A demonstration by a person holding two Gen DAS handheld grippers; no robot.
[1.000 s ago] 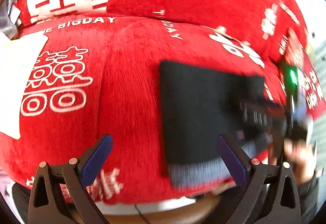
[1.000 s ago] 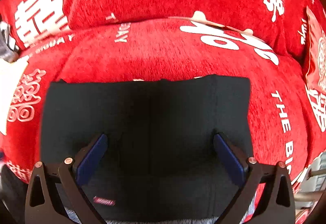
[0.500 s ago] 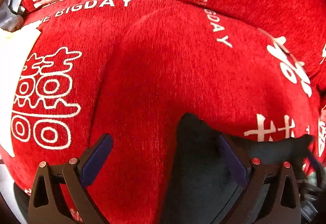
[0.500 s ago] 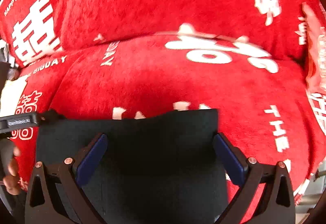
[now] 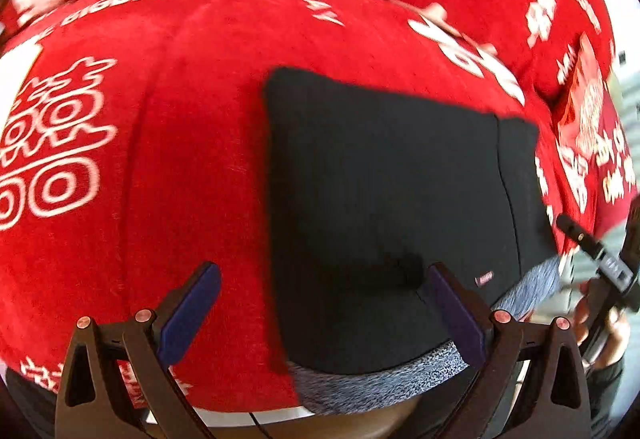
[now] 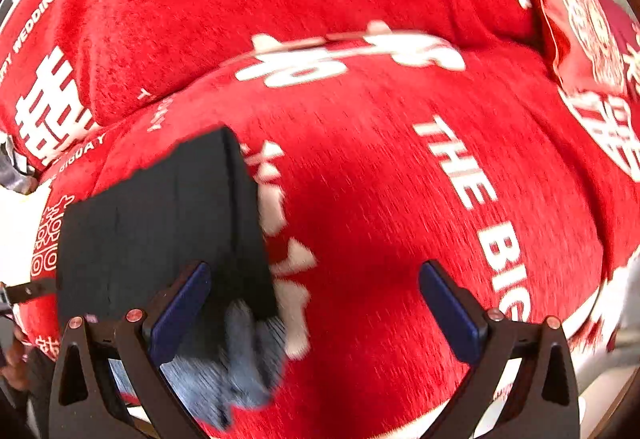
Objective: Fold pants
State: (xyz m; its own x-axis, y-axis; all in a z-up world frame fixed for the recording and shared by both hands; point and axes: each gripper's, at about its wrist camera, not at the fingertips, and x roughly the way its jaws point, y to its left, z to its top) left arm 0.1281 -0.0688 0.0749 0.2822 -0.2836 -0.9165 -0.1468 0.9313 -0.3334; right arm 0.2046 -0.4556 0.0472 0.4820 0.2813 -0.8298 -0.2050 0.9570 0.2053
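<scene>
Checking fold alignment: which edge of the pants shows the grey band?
The near edge of the pants, closest to the left gripper: grey band along it. The other edges are plain black.

Pulled back from the black pants (image 5: 392,199), which now lie folded flat as a rectangle, grey waistband (image 5: 376,379) showing again. Swung rightward, shifting the pants to the left edge of the right wrist view.

Open red cover either side of the folded pants.
Folded black pants (image 5: 384,207) sit at the red cushion's (image 5: 192,167) front edge; bare cover left and right; red pillow (image 6: 580,11) blocks the far-right corner.
</scene>
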